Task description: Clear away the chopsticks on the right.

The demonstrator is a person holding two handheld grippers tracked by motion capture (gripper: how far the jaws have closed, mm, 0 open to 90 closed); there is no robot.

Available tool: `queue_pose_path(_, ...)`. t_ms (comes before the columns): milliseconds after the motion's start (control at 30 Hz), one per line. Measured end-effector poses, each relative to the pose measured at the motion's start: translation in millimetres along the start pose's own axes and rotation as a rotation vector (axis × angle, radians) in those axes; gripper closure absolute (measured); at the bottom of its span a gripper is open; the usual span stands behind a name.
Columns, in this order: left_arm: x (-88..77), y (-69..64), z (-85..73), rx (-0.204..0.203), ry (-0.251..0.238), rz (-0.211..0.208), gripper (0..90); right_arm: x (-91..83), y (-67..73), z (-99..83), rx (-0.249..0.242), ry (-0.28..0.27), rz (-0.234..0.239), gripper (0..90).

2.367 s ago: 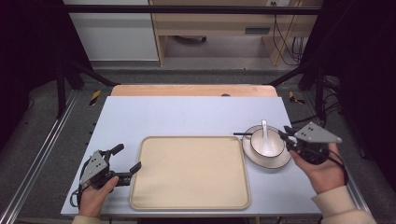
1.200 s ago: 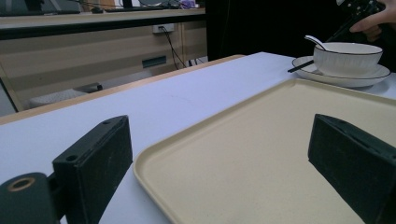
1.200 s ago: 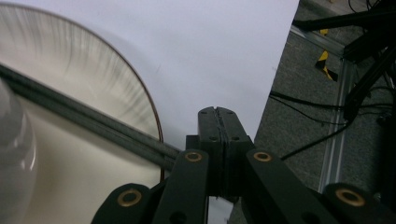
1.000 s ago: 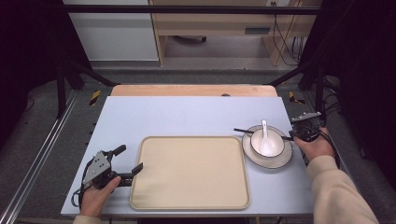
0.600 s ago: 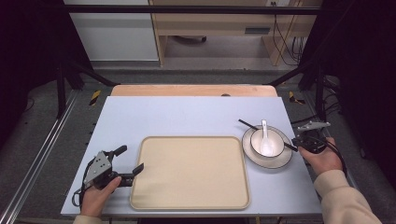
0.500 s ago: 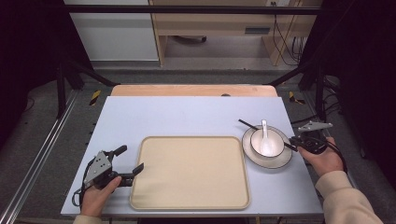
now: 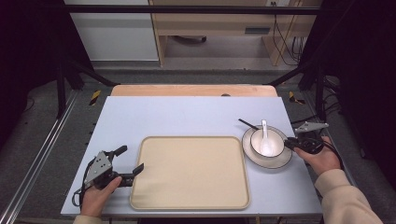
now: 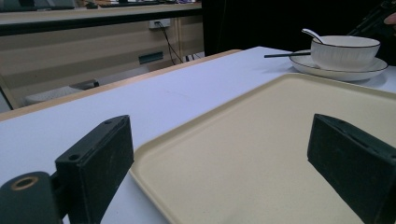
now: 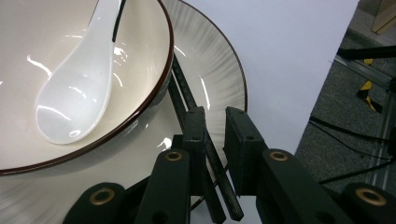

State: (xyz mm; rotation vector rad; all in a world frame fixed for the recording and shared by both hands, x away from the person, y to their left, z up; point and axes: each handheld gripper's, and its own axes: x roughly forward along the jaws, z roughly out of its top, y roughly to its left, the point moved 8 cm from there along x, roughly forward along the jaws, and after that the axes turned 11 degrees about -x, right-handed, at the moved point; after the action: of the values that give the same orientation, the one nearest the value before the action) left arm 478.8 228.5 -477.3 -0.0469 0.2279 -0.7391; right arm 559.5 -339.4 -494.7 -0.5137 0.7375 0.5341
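Since a second ago the right gripper [image 9: 215,140] has been drawn back to the plate's [image 7: 280,161] right edge, its jaws just opening to a narrow gap around the black chopsticks [image 9: 205,154], whose middle is hidden behind the bowl [image 7: 267,141]. A white spoon [image 7: 265,142] lies in the bowl. The left gripper [image 7: 126,164] is held wide at the tray [image 7: 191,172].

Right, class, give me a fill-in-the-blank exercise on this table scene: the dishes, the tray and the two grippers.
1. The white spoon lies inside the ____.
2. The bowl stands on a ____.
3. The black chopsticks lie between the jaws of the ____ gripper.
4. The left gripper, its jaws open, sits at the edge of the beige ____.

Missing words: bowl; plate; right; tray
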Motion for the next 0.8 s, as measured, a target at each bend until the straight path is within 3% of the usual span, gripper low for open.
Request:
queue_pose_path(300, 0.1, 0.7, -0.9, 0.002, 0.006, 0.005, 6.9, 9.6, 1.4, -4.7, -0.041, 0.028, 0.018, 80.0)
queue_pose_path(433, 0.3, 0.6, -1.0, 0.002, 0.007, 0.005, 6.9, 9.2, 2.1, -4.5, -0.046, 0.010, 0.018, 84.6)
queue_pose_path(600, 0.2, 0.5, -0.8, 0.003, 0.006, 0.006, 6.9, 3.6, 1.5, -3.6, -0.024, -0.023, -0.021, 85.4)
queue_pose_path(800, -1.2, 1.3, -0.1, 0.001, 0.000, 0.011, 6.9, -18.4, -0.6, 3.1, 0.038, -0.119, -0.108, 85.4)
